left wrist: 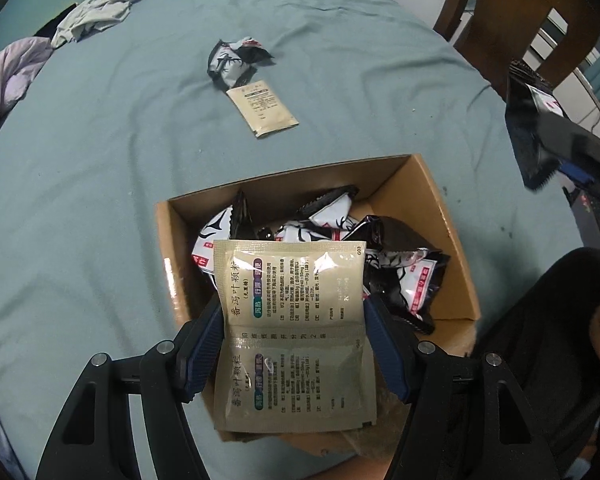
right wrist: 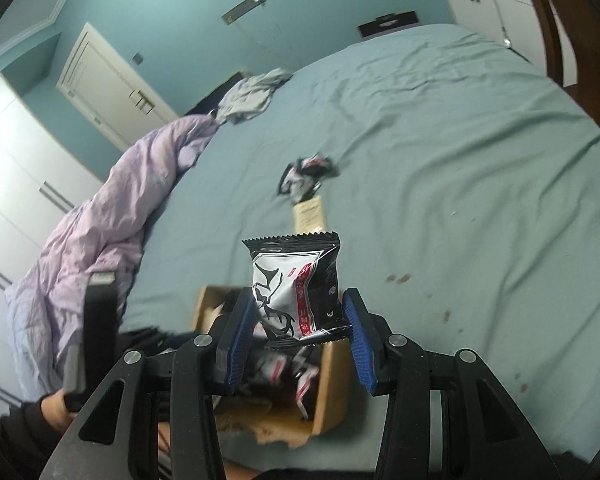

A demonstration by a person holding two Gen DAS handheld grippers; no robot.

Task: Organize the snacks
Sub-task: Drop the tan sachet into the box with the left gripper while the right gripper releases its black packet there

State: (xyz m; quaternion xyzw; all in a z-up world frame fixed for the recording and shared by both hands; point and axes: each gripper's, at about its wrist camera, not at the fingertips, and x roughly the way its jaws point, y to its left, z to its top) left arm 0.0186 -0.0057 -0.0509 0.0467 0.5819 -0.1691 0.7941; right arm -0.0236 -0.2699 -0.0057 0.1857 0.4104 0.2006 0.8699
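My left gripper (left wrist: 294, 312) is shut on a beige double sachet (left wrist: 292, 320), held over the near edge of an open cardboard box (left wrist: 440, 216) that holds several black-and-white snack packs (left wrist: 404, 272). My right gripper (right wrist: 300, 312) is shut on a black-and-white snack pack (right wrist: 296, 288), held above the box (right wrist: 332, 392). It shows at the right edge of the left wrist view (left wrist: 540, 136). A black-and-white pack (left wrist: 236, 62) and a beige sachet (left wrist: 266, 108) lie on the bed beyond the box; both also show in the right wrist view, the pack (right wrist: 306, 174) and the sachet (right wrist: 310, 214).
The box rests on a teal bedsheet (left wrist: 100, 160). A lilac duvet (right wrist: 100, 208) is bunched at the left. Crumpled grey clothing (left wrist: 100, 12) lies at the far left. A wooden chair (left wrist: 520, 20) stands at the far right. White wardrobes (right wrist: 20, 160) line the wall.
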